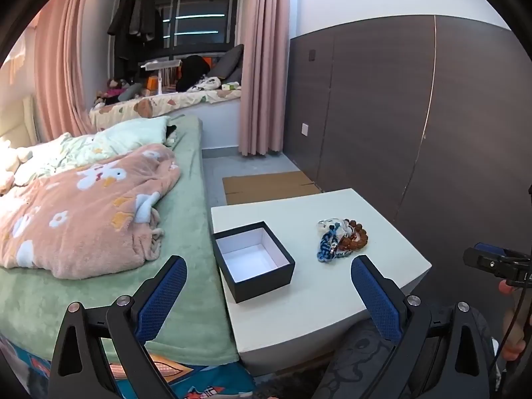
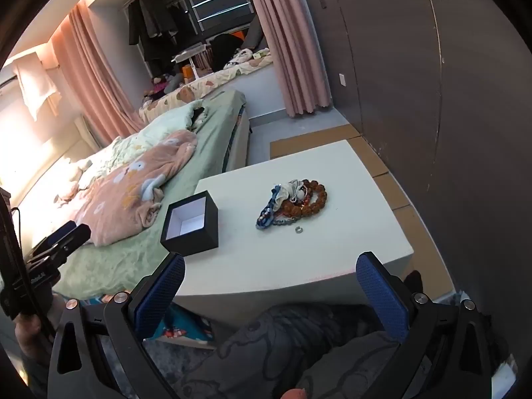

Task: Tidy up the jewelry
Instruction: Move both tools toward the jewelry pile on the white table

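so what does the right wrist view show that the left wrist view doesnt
Only the right wrist view shows a small metal ring lying apart from the pile, plus a cloth hanging upper left. Only the left wrist view shows a wall outlet. Both show the open black box, empty, the jewelry pile on the white table, and the bed.
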The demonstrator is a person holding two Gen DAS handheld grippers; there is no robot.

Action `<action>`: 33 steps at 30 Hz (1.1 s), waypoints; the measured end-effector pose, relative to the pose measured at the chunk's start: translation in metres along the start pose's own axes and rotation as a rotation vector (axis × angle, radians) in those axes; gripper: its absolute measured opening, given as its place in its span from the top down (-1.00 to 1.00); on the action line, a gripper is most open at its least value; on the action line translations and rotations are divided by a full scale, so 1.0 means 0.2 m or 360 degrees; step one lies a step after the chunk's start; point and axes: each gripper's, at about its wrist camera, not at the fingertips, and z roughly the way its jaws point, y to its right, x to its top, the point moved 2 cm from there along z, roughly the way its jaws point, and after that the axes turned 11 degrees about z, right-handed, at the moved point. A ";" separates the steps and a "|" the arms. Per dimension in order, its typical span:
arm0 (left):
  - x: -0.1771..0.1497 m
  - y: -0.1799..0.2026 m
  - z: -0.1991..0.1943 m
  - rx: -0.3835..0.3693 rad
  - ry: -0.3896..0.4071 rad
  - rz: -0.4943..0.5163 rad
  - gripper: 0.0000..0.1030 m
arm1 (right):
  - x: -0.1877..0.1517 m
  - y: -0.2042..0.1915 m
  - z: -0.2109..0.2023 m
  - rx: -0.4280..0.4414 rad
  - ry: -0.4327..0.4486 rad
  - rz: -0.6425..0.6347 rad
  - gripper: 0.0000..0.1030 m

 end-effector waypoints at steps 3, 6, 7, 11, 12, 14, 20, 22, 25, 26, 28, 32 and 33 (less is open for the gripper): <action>0.00 0.00 0.00 -0.0001 -0.0001 0.0000 -0.93 | 0.02 -0.02 0.01 0.0009 -0.0004 0.0009 -1.00; 0.00 0.00 0.01 -0.0003 -0.0002 0.0001 -0.93 | 0.00 -0.05 0.02 -0.0003 0.0036 -0.0016 -1.00; 0.00 0.00 0.01 -0.0001 -0.0002 -0.0001 -0.93 | 0.00 -0.06 0.02 -0.0001 0.0035 -0.0019 -1.00; -0.02 0.03 0.03 -0.0003 0.0004 -0.0007 -0.93 | 0.00 -0.06 0.02 0.0008 0.0017 -0.0041 -1.00; -0.02 0.03 0.03 -0.0002 0.0004 -0.0010 -0.93 | 0.00 -0.06 0.02 0.0006 0.0015 -0.0042 -1.00; -0.01 0.04 0.02 -0.0008 0.0005 -0.0012 -0.93 | -0.01 -0.06 0.02 0.0002 0.0016 -0.0049 -1.00; -0.01 -0.01 -0.01 -0.0030 0.0020 -0.0010 -0.93 | -0.01 -0.11 0.02 -0.0027 0.0016 -0.0048 -1.00; -0.01 -0.01 -0.01 -0.0035 0.0020 -0.0009 -0.93 | 0.00 -0.11 0.00 -0.0018 0.0022 -0.0047 -1.00; -0.01 0.01 -0.02 -0.0040 0.0025 -0.0006 -0.93 | 0.01 -0.12 -0.01 -0.0015 0.0045 -0.0058 -1.00; 0.00 0.01 -0.02 -0.0041 0.0025 -0.0005 -0.93 | 0.01 -0.12 -0.03 -0.0024 0.0059 -0.0062 -1.00; 0.00 0.01 -0.01 -0.0046 0.0022 -0.0008 -0.93 | 0.01 -0.12 -0.04 -0.0030 0.0068 -0.0062 -1.00; 0.01 0.03 -0.02 -0.0053 0.0034 0.0003 -0.93 | 0.02 -0.12 -0.05 -0.0038 0.0077 -0.0064 -1.00; 0.02 0.03 -0.02 -0.0055 0.0037 0.0005 -0.93 | 0.02 -0.12 -0.05 -0.0039 0.0079 -0.0063 -1.00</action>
